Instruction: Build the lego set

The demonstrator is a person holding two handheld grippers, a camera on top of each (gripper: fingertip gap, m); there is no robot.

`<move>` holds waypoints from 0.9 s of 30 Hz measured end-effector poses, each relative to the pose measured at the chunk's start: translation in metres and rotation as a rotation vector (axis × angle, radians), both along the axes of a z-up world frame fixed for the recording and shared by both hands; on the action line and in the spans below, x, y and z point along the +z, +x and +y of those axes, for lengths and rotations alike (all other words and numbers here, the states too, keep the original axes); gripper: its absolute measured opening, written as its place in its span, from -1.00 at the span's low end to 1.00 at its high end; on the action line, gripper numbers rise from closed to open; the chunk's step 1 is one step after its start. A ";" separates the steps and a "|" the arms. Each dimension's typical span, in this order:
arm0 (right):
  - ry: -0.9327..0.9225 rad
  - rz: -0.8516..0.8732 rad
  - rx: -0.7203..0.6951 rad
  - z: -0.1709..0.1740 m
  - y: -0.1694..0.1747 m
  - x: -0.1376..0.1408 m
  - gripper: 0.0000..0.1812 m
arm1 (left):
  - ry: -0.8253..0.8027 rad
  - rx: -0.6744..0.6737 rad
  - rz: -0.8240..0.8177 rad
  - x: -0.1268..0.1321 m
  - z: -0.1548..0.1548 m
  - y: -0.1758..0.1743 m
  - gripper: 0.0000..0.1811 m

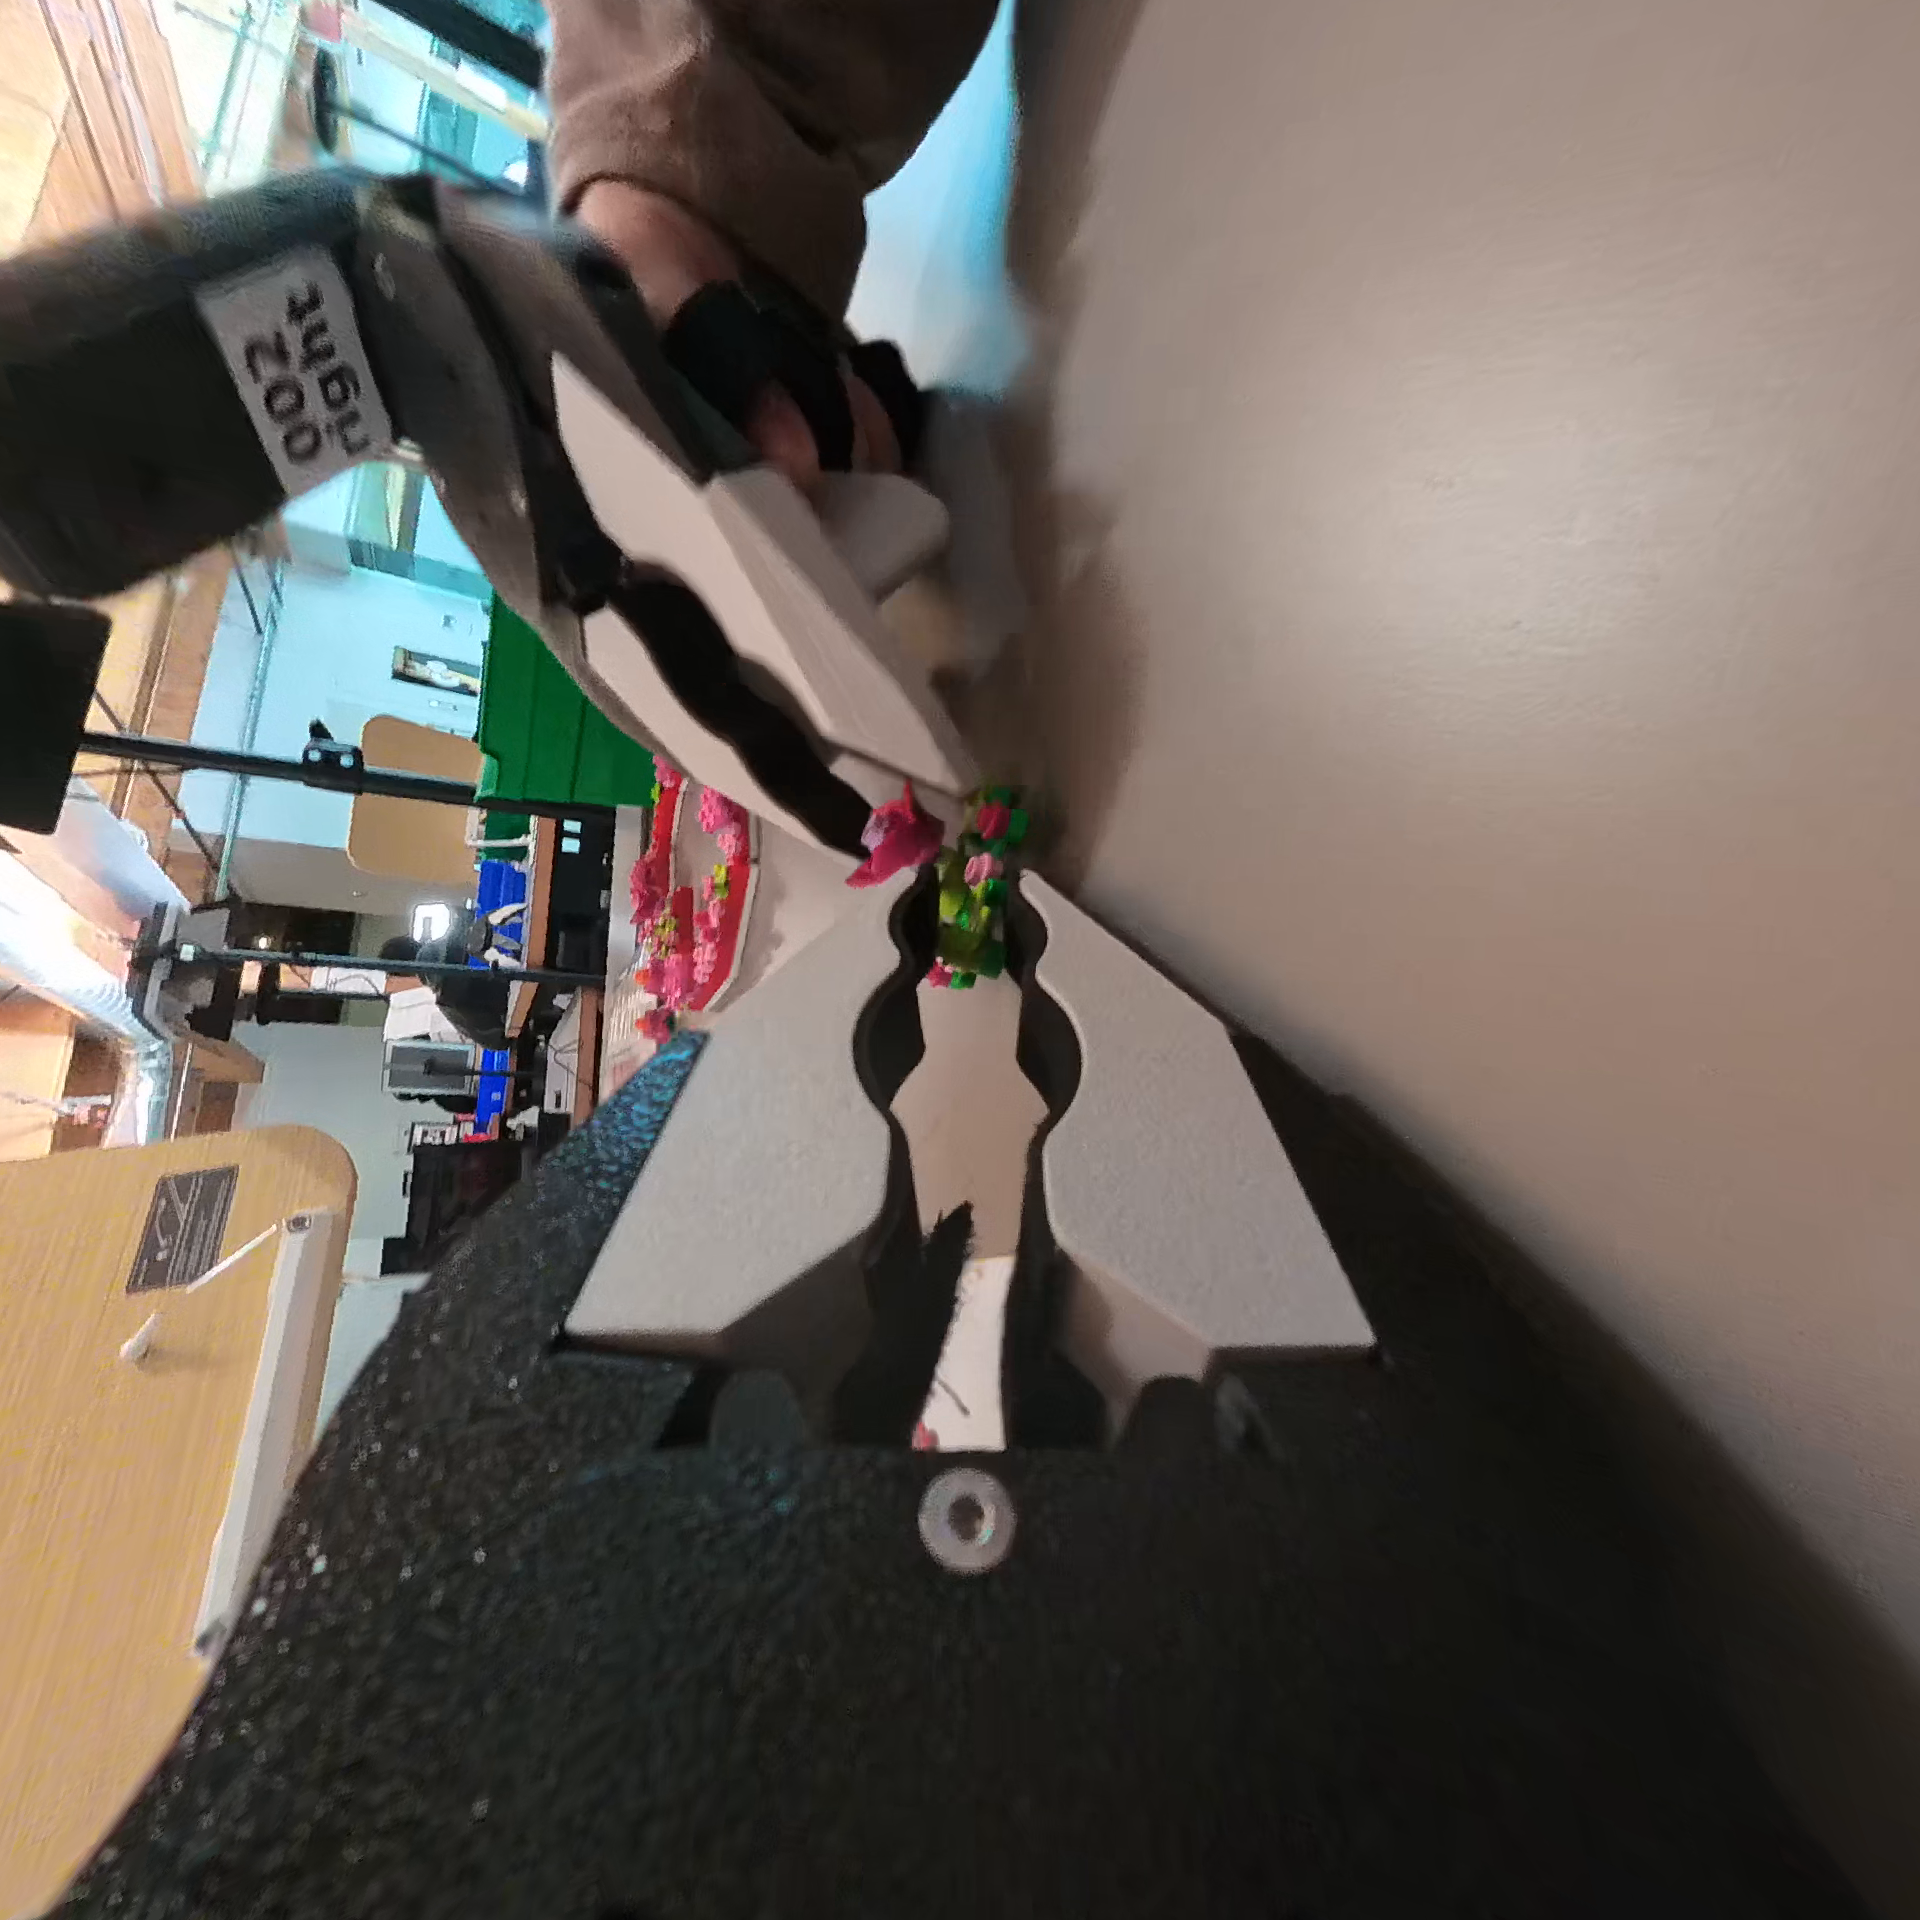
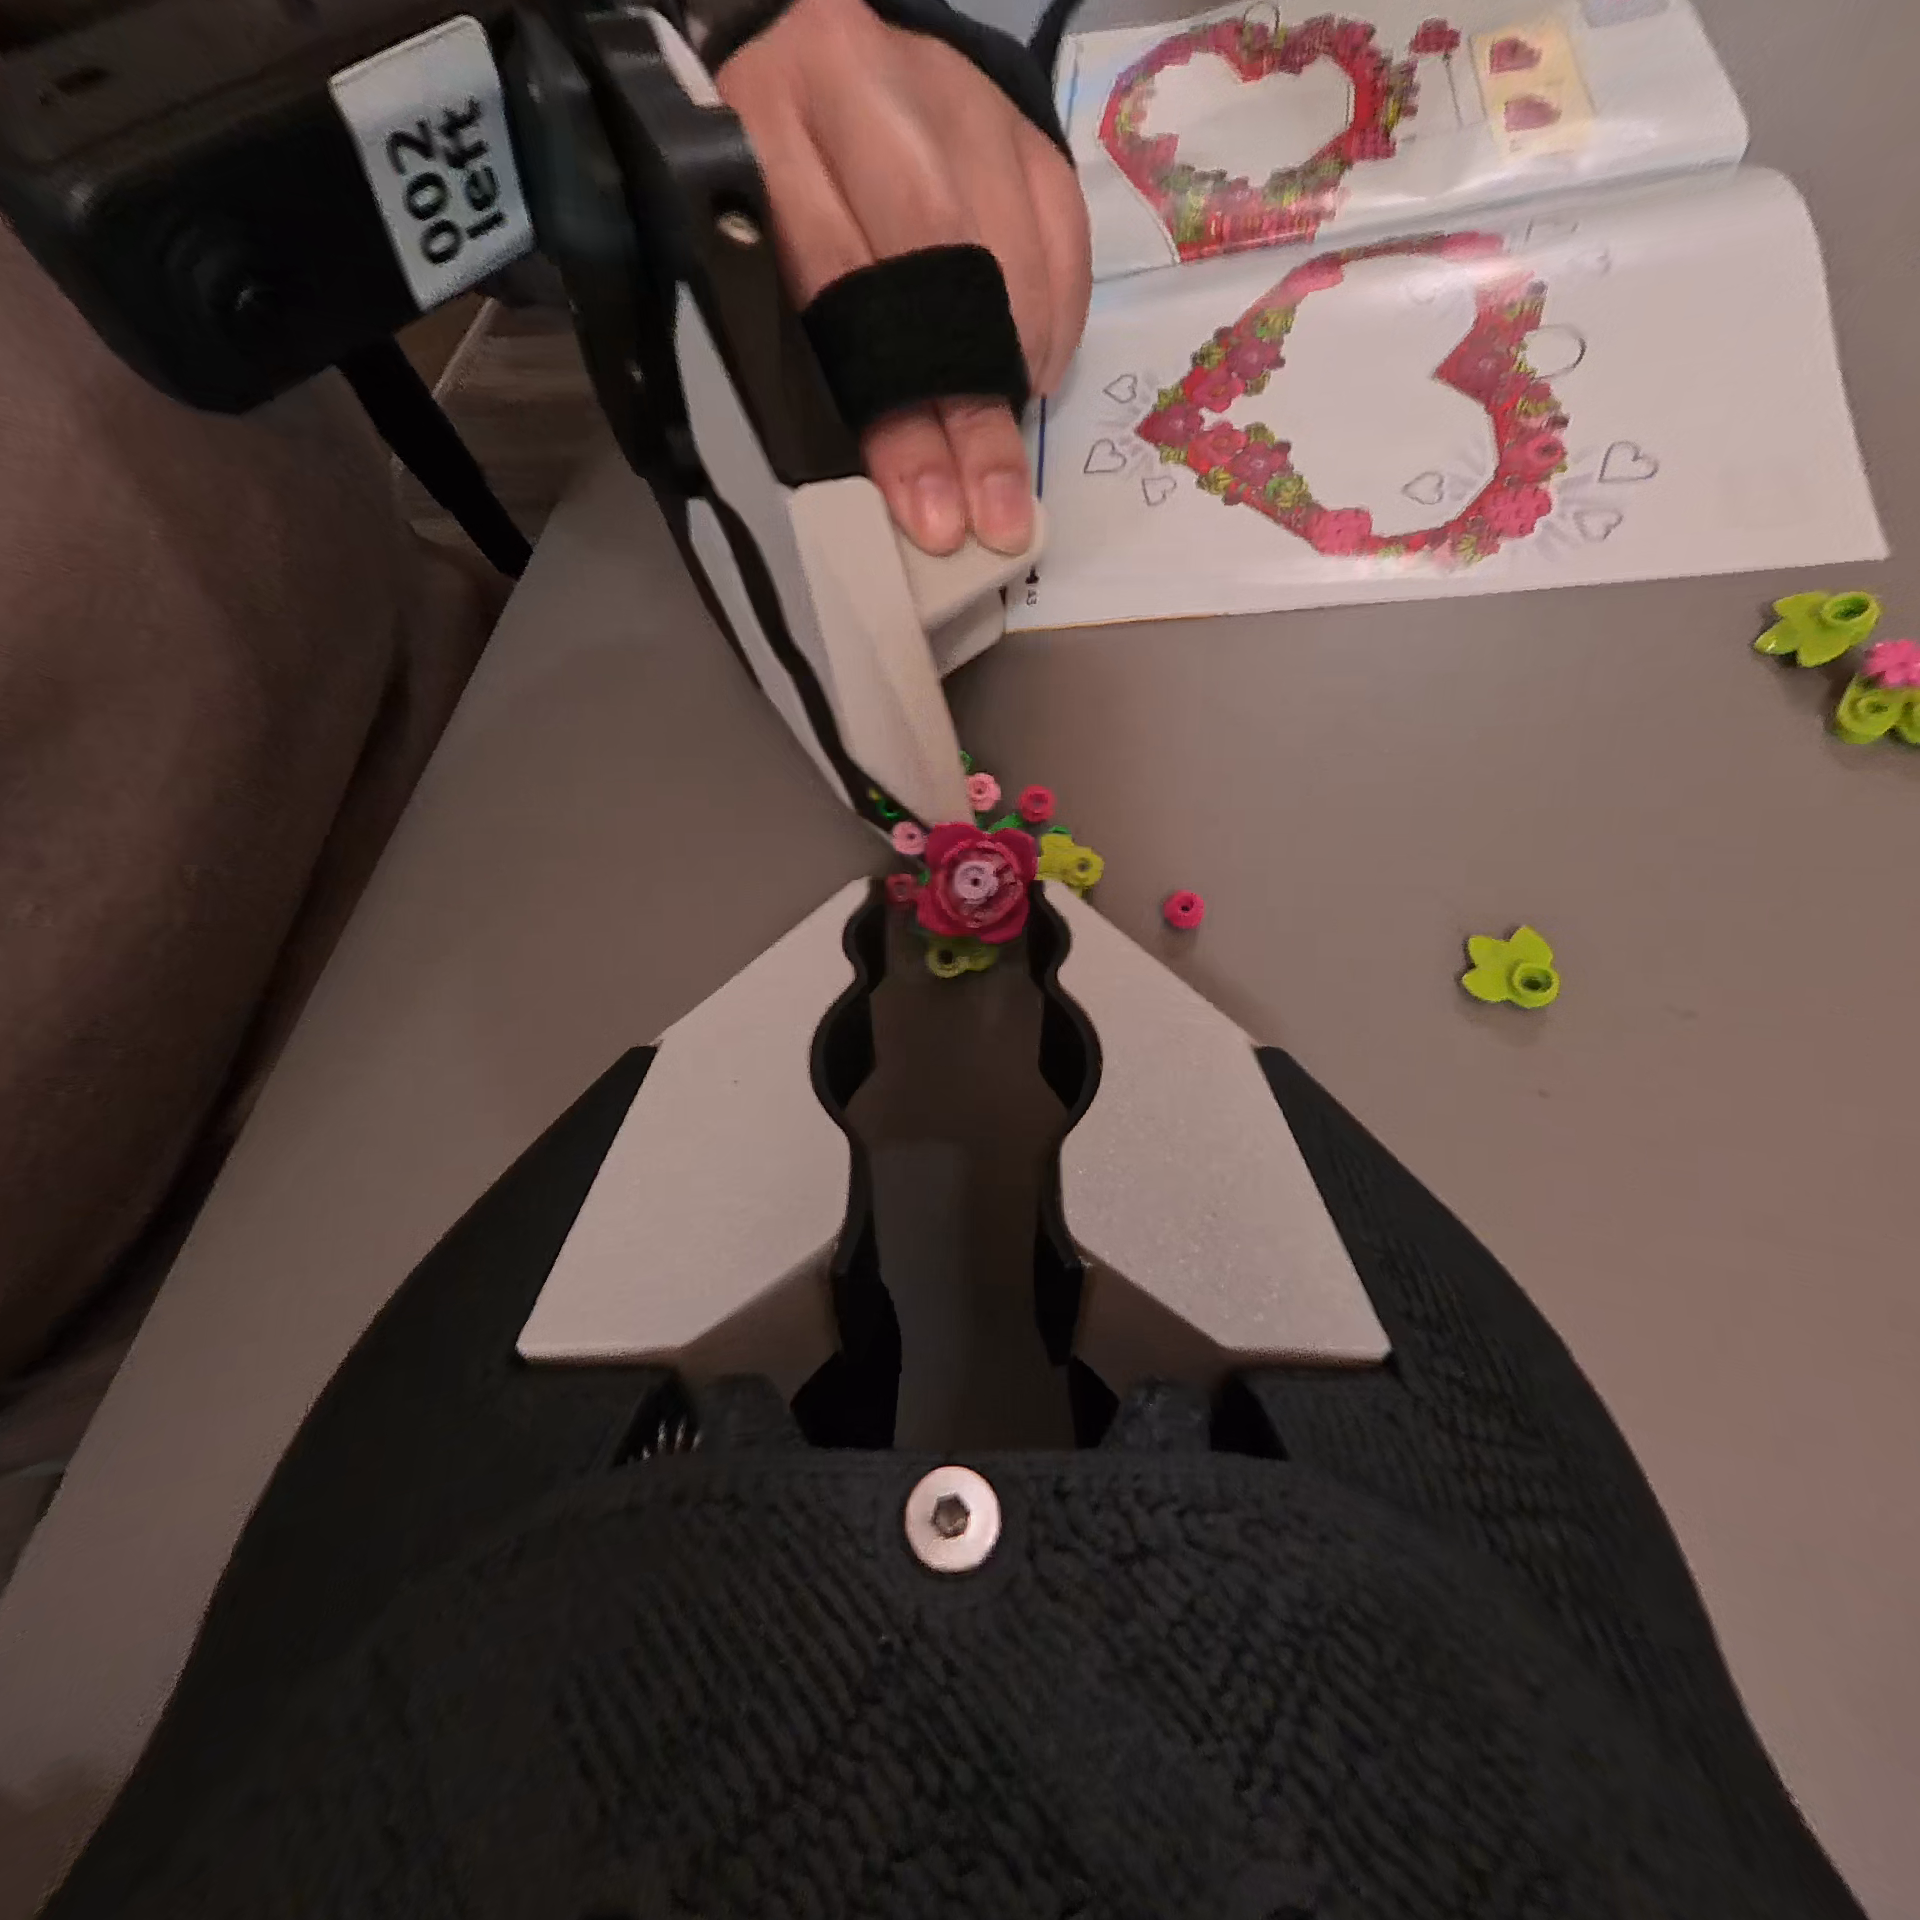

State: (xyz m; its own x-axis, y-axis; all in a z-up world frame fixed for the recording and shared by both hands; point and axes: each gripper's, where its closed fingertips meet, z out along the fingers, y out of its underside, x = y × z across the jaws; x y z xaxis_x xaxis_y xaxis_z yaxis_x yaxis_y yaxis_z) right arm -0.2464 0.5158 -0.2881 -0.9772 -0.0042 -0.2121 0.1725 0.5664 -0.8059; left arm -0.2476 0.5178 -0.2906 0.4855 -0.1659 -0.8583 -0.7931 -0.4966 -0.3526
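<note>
Right wrist view: right gripper [image 2: 961, 904] clamped on the dark pink rose piece [image 2: 977, 883], sitting on top of the small flower assembly [image 2: 1039, 831] at the tips. Left gripper [image 2: 914, 821] comes in from upper left, tips closed narrow on the assembly's far side, a hand [image 2: 914, 208] on its grip. Loose on the grey table [image 2: 1455, 1247]: pink round stud [image 2: 1183, 908] near the assembly, lime leaf piece [image 2: 1512, 968] farther right, more lime and pink pieces [image 2: 1860, 665] at the right edge. Open instruction booklet [image 2: 1455, 364] lies behind. Left wrist view: rolled sideways; left gripper [image 1: 971, 914] pinches the green-pink assembly [image 1: 971, 894], right gripper [image 1: 894, 821] holds the rose [image 1: 899, 836] against it.
</note>
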 end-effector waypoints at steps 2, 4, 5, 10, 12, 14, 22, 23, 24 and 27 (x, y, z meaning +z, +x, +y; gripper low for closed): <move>-0.058 0.084 -0.008 0.000 -0.002 0.009 -0.58 | 0.041 0.024 -0.050 0.005 -0.001 -0.005 -0.88; -0.092 0.243 -0.037 0.001 -0.009 0.016 -0.45 | 0.105 0.049 -0.132 0.014 -0.002 -0.009 -0.88; -0.095 0.326 -0.040 0.001 -0.010 0.017 -0.38 | 0.139 0.055 -0.178 0.019 -0.002 -0.010 -0.89; -0.022 0.472 -0.032 0.000 -0.010 0.006 -0.39 | 0.156 0.082 -0.246 0.019 -0.005 -0.018 -0.89; -0.022 0.462 -0.049 0.003 -0.013 0.007 -0.39 | 0.130 0.080 -0.214 0.014 -0.006 -0.018 -0.89; -0.041 0.447 -0.080 0.009 -0.019 0.010 -0.39 | 0.108 0.069 -0.172 0.011 -0.007 -0.016 -0.88; 0.052 0.330 -0.188 0.048 -0.035 0.001 -0.40 | 0.072 0.037 -0.075 0.008 -0.003 -0.012 -0.88; 0.046 0.318 -0.202 0.050 -0.037 0.002 -0.42 | 0.070 0.032 -0.076 0.008 -0.003 -0.011 -0.88; 0.041 0.304 -0.210 0.051 -0.037 0.004 -0.43 | 0.066 0.028 -0.078 0.007 -0.002 -0.011 -0.88; 0.048 0.293 -0.254 0.053 -0.043 0.007 -0.48 | 0.059 0.033 -0.083 0.007 0.000 -0.013 -0.88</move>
State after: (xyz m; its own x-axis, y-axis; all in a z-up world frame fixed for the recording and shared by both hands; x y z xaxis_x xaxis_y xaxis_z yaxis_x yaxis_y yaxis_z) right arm -0.2899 0.5683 -0.2811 -0.9652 0.2485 0.0820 0.0785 0.5738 -0.8152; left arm -0.2602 0.5177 -0.2840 0.5596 -0.0991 -0.8228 -0.7434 -0.4988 -0.4456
